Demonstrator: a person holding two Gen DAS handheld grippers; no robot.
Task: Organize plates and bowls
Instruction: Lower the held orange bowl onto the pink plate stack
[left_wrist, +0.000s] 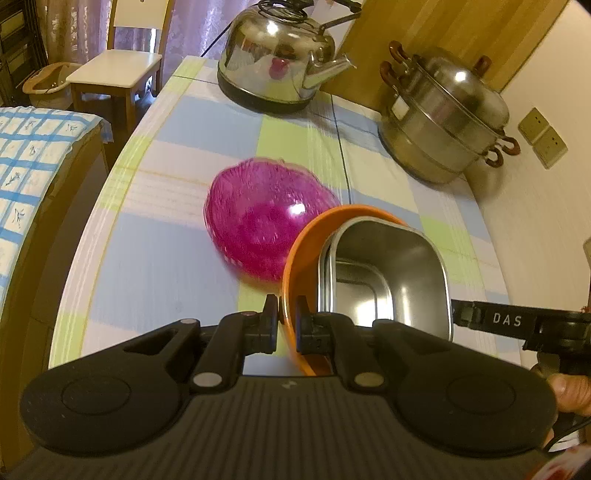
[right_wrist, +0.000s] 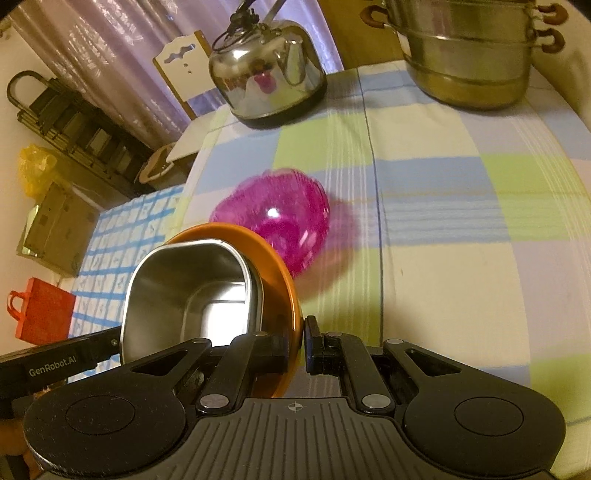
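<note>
1. The left gripper (left_wrist: 286, 325) pinches the rim of the orange bowl (left_wrist: 295, 258), fingers pressed on either side of the wall.
2. The right gripper (right_wrist: 296, 345) pinches the same bowl's opposite rim.
3. A rectangular steel container (left_wrist: 388, 269) sits inside the orange bowl, held above the checked tablecloth (left_wrist: 166, 258).
4. A blurred magenta bowl (left_wrist: 266, 218) lies on the cloth just beyond, short of the kettle (left_wrist: 280, 51) and steamer pot (left_wrist: 443, 118).

Each wrist camera sits just behind its tool, looking forward and down across the desk (left_wrist: 155, 258). The left view faces from the left, the right view from the right; both share the kettle (left_wrist: 277, 55) and pink bowl (right_wrist: 280, 218).
</note>
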